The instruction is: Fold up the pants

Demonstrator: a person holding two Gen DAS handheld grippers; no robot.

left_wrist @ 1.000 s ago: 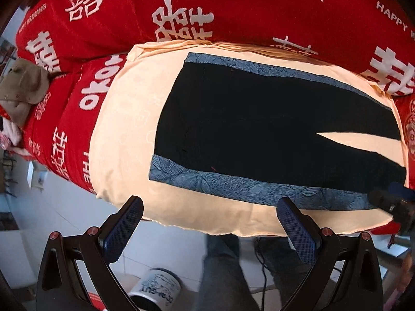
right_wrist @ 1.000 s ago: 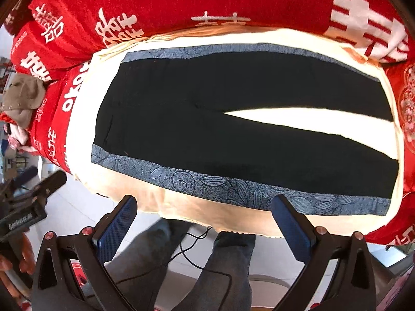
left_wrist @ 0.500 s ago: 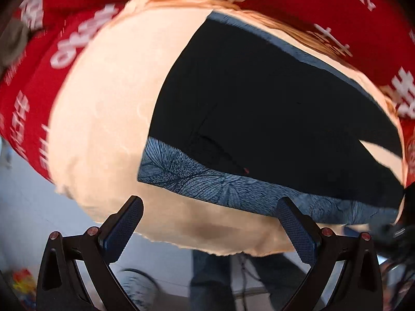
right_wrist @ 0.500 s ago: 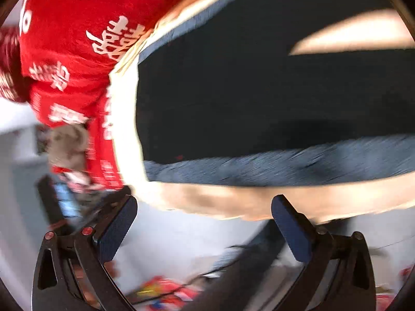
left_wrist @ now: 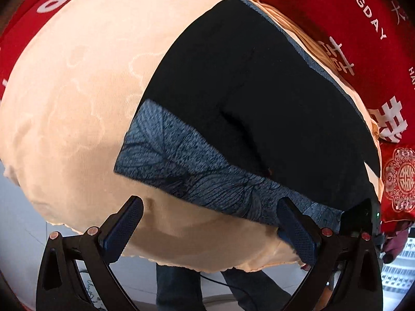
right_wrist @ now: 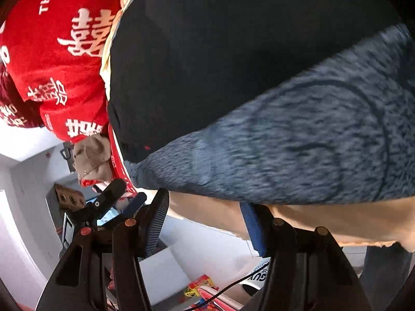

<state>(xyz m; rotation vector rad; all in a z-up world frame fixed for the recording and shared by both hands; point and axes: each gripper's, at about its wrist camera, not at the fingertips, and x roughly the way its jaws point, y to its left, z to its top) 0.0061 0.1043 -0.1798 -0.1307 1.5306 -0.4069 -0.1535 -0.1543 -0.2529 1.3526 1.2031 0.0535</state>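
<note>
Black pants (left_wrist: 259, 90) with a blue leaf-patterned side stripe (left_wrist: 186, 163) lie flat on a peach cloth (left_wrist: 72, 103) over a table. My left gripper (left_wrist: 207, 223) is open and empty, just in front of the near stripe close to the waist end. In the right wrist view the pants (right_wrist: 220, 51) and the stripe (right_wrist: 298, 142) fill the frame, very close and tilted. My right gripper (right_wrist: 205, 223) is open with a narrower gap, empty, at the cloth's near edge (right_wrist: 311, 220) just below the stripe.
A red quilt (left_wrist: 350, 13) with white characters lies behind and around the peach cloth; it also shows in the right wrist view (right_wrist: 57, 64). A beige cap (right_wrist: 93, 155) lies at its edge. The person's legs (left_wrist: 181, 285) and the floor show below.
Both grippers have moved down and in toward the near stripe of the pants. The right gripper has tilted, and its fingers have closed partway.
</note>
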